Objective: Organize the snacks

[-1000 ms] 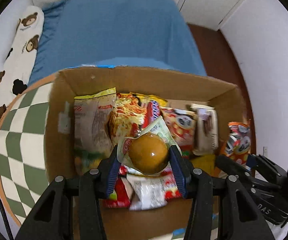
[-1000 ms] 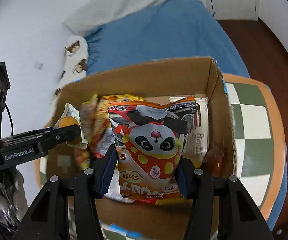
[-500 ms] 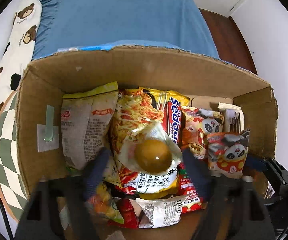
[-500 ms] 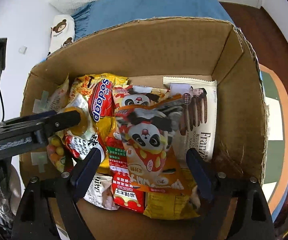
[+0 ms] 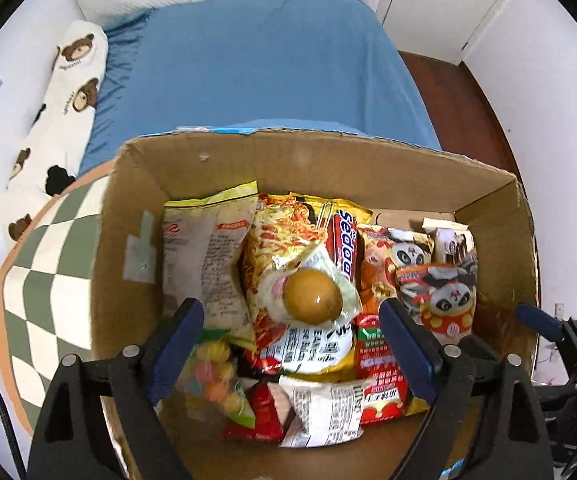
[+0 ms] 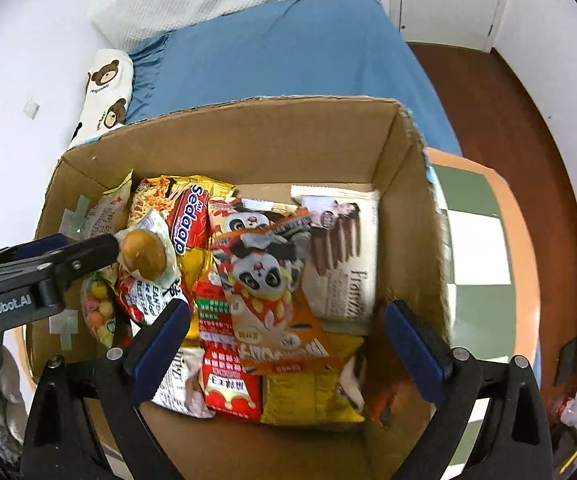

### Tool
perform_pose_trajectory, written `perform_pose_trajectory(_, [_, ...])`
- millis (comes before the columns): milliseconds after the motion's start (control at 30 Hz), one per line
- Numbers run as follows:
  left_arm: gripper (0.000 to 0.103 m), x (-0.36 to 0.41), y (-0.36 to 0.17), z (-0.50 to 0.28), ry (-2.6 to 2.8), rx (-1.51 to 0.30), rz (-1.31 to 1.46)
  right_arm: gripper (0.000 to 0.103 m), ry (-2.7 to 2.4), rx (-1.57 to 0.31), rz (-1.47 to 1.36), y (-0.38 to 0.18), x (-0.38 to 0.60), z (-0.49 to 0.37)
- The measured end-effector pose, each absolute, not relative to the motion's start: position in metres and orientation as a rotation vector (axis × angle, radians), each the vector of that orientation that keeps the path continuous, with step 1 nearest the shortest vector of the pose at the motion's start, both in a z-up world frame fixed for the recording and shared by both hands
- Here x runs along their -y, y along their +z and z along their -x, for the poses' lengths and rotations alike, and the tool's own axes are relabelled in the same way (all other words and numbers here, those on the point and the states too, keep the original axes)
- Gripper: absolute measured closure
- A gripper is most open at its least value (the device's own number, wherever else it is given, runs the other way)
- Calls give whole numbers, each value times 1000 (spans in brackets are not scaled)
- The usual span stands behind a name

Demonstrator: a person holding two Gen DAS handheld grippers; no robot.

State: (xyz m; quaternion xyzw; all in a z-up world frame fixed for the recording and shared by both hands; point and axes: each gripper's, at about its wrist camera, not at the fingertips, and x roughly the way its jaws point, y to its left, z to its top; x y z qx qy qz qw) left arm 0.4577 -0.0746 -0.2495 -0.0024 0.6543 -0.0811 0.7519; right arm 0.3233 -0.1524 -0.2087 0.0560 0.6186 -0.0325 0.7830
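Sitting on a green checked mat (image 5: 44, 280) beside a blue bed (image 5: 256, 72), the brown cardboard box (image 6: 248, 136) holds piled snack bags. Both the left gripper (image 5: 288, 340) and the right gripper (image 6: 284, 336) are opening wide, pinching nothing. One wrapped brown egg (image 5: 312, 296) and two orange panda packets (image 6: 264, 268) lie on top; lower bags are half hidden.

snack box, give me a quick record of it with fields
container: cardboard box, open top, on a checked mat
egg pack: wrapped brown egg lying on the noodle packets
panda bag: orange panda snack bag lying on other packets
biscuit pack: white stick-biscuit pack near the right wall
left gripper: jaws opening, nothing gripped
right gripper: jaws opening, nothing gripped
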Motion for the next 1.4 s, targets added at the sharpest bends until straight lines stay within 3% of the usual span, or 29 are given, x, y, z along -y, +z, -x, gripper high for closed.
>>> perform_pose_trajectory(467, [13, 70, -176, -376, -141, -1235, -10, 1, -89, -1190, -81, -150, 140, -264])
perform_pose_trajectory(967, [13, 52, -88, -250, -111, -1017, 34, 0, -81, -926, -10, -41, 101, -130])
perform_pose_trajectory(1400, [13, 41, -33, -157, -84, -899, 21, 0, -52, -818, -2, 15, 81, -31])
